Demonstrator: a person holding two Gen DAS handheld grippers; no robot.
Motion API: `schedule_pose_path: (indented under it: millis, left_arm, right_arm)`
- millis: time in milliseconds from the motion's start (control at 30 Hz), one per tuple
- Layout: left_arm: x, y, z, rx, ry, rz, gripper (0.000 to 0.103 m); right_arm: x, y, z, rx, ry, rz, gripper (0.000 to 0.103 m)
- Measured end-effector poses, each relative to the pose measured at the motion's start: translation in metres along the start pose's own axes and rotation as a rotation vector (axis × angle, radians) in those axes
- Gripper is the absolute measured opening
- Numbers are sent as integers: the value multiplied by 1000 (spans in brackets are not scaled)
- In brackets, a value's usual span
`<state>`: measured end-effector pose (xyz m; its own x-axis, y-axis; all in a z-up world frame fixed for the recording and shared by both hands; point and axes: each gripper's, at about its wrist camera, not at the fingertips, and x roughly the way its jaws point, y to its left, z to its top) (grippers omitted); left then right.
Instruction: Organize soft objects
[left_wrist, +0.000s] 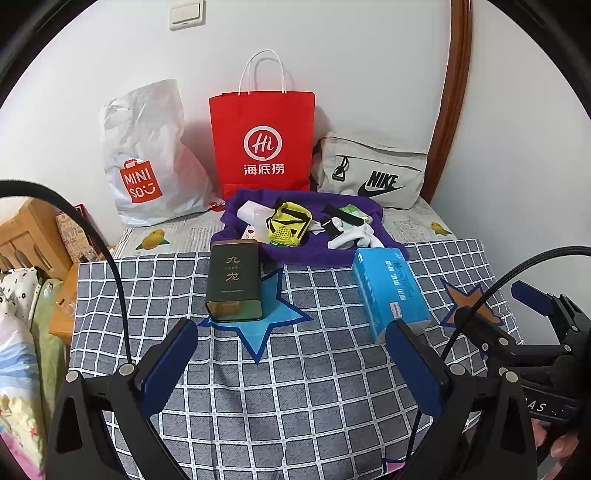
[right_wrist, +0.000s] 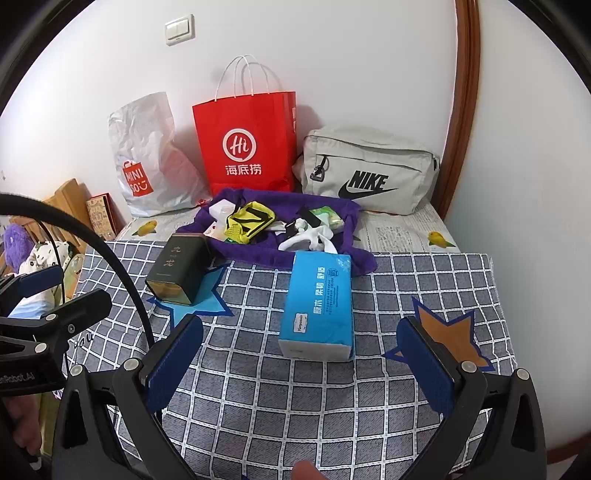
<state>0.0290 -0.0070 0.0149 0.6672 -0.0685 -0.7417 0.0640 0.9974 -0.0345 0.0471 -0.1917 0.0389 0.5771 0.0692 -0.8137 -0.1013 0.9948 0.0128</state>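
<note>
both jaws spread, empty; blue tissue pack (right_wrist: 319, 302) on checked cloth (right_wrist: 332, 406)

so there's a blue tissue pack (right_wrist: 317, 306) lying flat on the checked cloth, and behind it a rumpled purple cloth (right_wrist: 266, 254) heaped with white socks (right_wrist: 314, 236) and a yellow mesh pouch (right_wrist: 249, 221).

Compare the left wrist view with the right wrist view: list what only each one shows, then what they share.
Only the left wrist view shows the right tongs from the side, open, at the right edge. Only the right wrist view shows a fuzzy purple plush toy at far left, and the left tongs, open, from the side. Both show the dark green tea tin, blue tissue pack, purple cloth pile, red paper bag, white plastic bag and grey Nike pouch.
</note>
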Motion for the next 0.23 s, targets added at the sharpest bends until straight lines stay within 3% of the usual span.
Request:
schedule_pose_path:
  millis: [233]
  left_arm:
    - [3, 1, -1, -1, 2, -1, 102]
  right_arm:
    - [2, 1, 0, 0, 4, 8, 103]
